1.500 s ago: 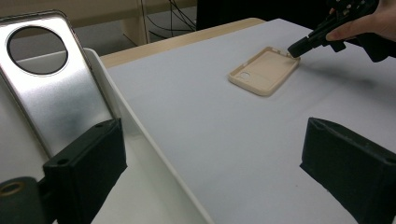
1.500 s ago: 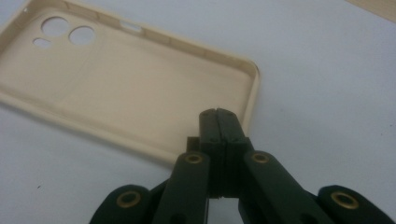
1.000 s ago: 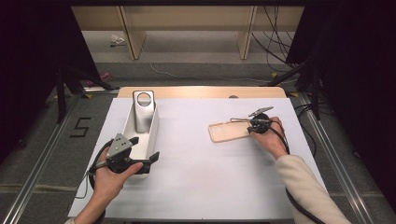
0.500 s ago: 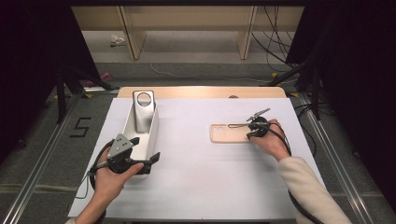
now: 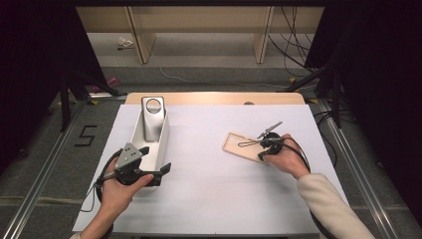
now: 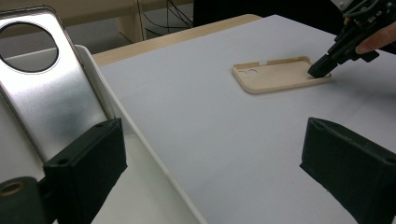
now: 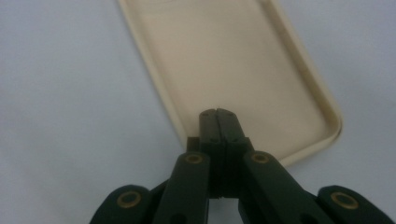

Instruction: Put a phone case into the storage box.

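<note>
A beige phone case (image 5: 239, 144) (image 6: 275, 74) (image 7: 224, 60) lies open side up on the white mat, right of centre. My right gripper (image 5: 262, 153) (image 6: 320, 70) (image 7: 217, 113) is shut. Its jaws are pressed together, and their tips rest on the inner floor of the case just past its near end rim. Nothing shows between them. My left gripper (image 5: 156, 158) (image 6: 219, 163) stands open at the near end of a white tray (image 5: 162, 142) (image 6: 140, 140). One jaw is over the tray, the other over the mat. A silver metal stand (image 5: 152, 117) (image 6: 51, 93) with a round hole leans in the tray.
The white mat (image 5: 209, 199) covers the wooden table (image 5: 214, 97), whose far edge shows behind it. Metal rails run along both sides on the floor. Cables trail from both grippers.
The right hand has shifted slightly toward the near side with its shut jaws on the case. The case has turned and slid with it. The left hand has stayed put.
</note>
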A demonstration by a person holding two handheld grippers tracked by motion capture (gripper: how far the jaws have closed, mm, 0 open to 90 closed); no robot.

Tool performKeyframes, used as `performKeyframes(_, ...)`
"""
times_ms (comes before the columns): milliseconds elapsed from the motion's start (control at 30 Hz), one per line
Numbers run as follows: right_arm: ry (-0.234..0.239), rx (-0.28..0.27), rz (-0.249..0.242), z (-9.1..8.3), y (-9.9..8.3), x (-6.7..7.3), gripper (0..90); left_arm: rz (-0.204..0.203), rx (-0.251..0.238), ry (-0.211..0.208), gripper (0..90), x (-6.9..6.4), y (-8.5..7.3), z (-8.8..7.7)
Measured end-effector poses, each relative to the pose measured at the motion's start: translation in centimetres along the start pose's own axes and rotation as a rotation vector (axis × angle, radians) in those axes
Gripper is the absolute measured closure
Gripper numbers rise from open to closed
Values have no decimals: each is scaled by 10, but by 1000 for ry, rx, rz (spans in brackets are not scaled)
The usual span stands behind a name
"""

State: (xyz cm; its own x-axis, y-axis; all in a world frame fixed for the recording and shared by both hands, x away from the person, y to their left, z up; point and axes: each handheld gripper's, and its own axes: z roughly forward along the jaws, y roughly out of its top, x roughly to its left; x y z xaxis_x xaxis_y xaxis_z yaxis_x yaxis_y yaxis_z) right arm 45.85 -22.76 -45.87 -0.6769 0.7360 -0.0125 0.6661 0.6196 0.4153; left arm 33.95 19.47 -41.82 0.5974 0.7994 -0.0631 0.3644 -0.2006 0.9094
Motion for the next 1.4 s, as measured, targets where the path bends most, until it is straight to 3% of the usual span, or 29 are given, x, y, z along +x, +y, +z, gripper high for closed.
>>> performKeyframes(800, 172, 49, -75, -2, -4, 53, 900, 12, 3, -8, 58, -3, 1, 1)
performKeyframes(1400, 240, 34, -116, 3, 4, 79, 900, 15, 9, -14, 59, -4, 0, 3)
